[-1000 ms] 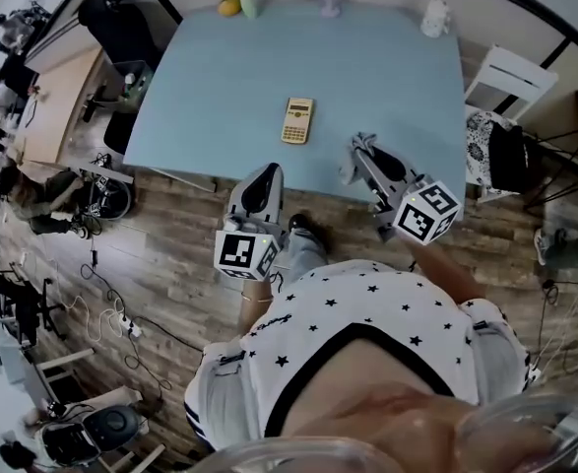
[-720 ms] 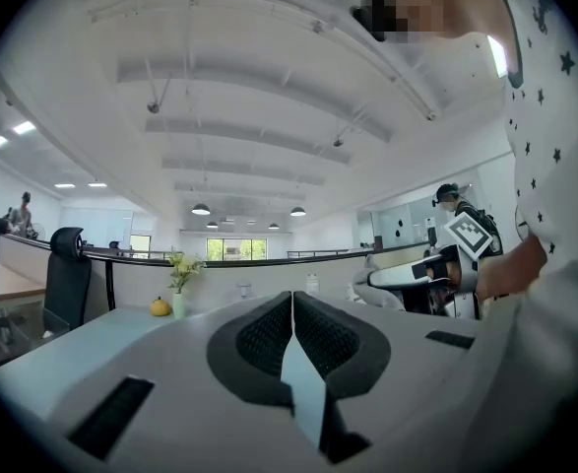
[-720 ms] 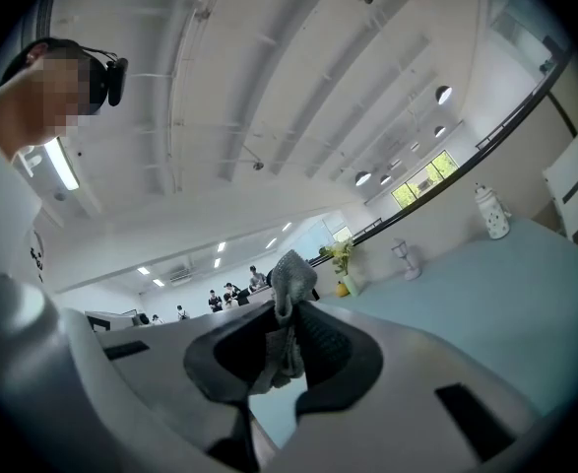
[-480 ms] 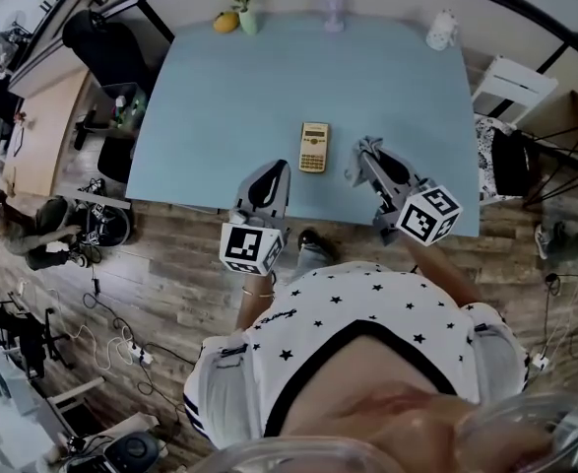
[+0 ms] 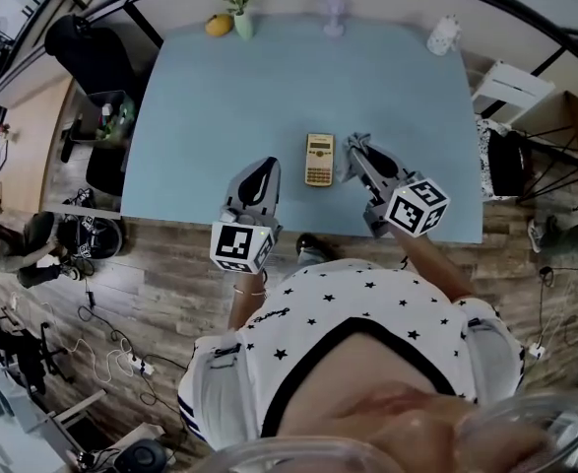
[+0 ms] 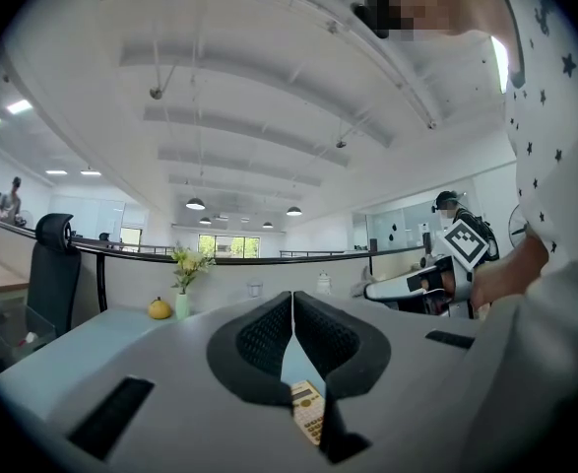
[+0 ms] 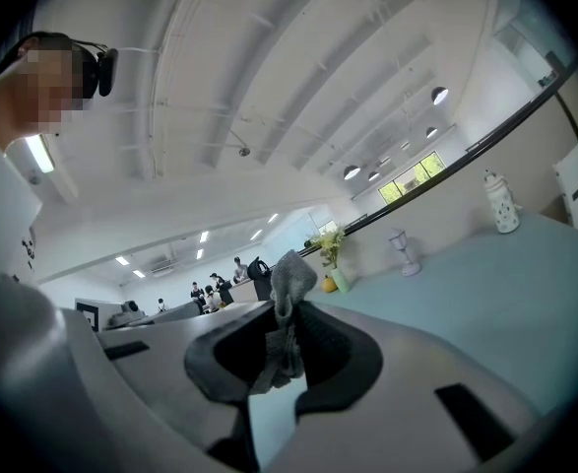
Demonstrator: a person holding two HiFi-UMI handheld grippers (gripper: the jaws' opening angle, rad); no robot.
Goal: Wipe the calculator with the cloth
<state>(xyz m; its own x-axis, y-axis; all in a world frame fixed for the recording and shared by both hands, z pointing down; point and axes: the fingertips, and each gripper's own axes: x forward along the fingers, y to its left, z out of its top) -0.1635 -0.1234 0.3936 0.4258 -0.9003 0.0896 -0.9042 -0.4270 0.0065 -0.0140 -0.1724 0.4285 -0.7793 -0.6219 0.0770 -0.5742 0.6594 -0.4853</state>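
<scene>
I see the calculator (image 5: 319, 159) lying flat on the light blue counter (image 5: 269, 77), near its front edge and between my two tools. My left hand-held gripper (image 5: 261, 169) hovers just to the left of the calculator; its jaws are pressed together with nothing between them, and in the left gripper view the calculator shows below them. My right hand-held gripper (image 7: 287, 304) is just to the right of the calculator and pinches the grey cloth (image 7: 289, 276), of which a bunch sticks out above the jaws. I cannot tell if the cloth touches the calculator.
</scene>
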